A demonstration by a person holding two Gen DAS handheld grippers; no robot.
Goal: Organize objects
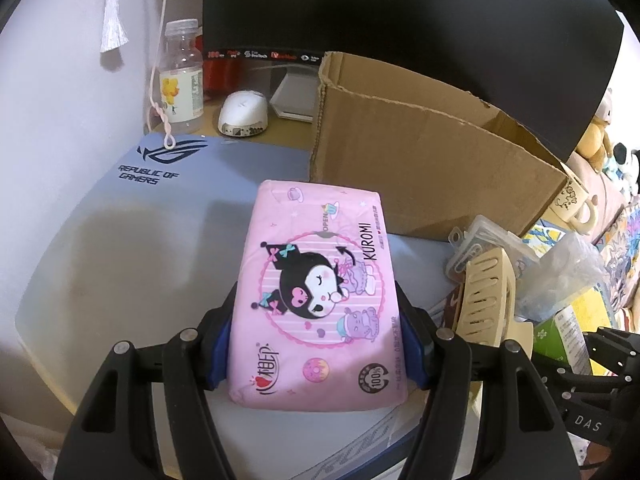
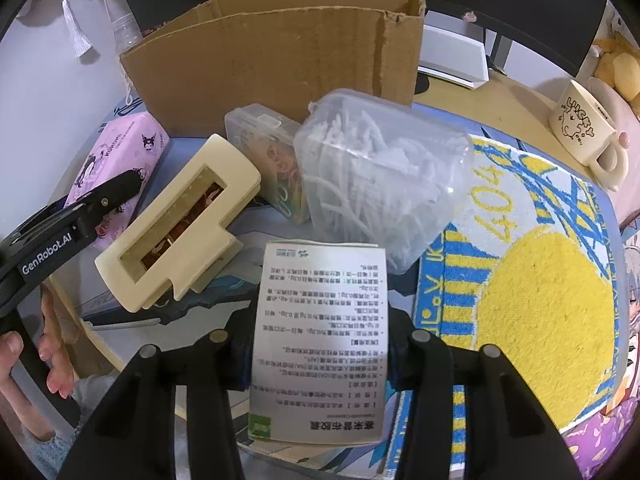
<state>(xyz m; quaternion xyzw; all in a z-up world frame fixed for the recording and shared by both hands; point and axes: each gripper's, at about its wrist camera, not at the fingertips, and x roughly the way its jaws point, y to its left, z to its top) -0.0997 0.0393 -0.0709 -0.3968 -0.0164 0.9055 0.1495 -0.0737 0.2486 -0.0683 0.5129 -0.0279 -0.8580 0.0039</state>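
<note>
While clamped: tissue pack (image 1: 316,300), medicine box (image 2: 320,340).

The open brown cardboard box (image 2: 276,60) stands at the back of the counter (image 1: 120,260), with the pink Kuromi tissue pack (image 1: 316,292) before its left end. Right of the pack lie the cream plastic hair claw (image 2: 176,220), two clear plastic containers (image 2: 380,176) and the white printed medicine carton (image 2: 320,340).

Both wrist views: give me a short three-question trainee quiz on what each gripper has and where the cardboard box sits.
1. True or false: the left gripper is closed on the pink tissue pack.
2. What sits between the right gripper's pads?
A. white printed box
B. cream hair claw clip
C. cream mug
3. Fill in: the cardboard box stands ____ the tissue pack, farther from the camera.

Key: 1 true; 2 A; 3 behind.
</note>
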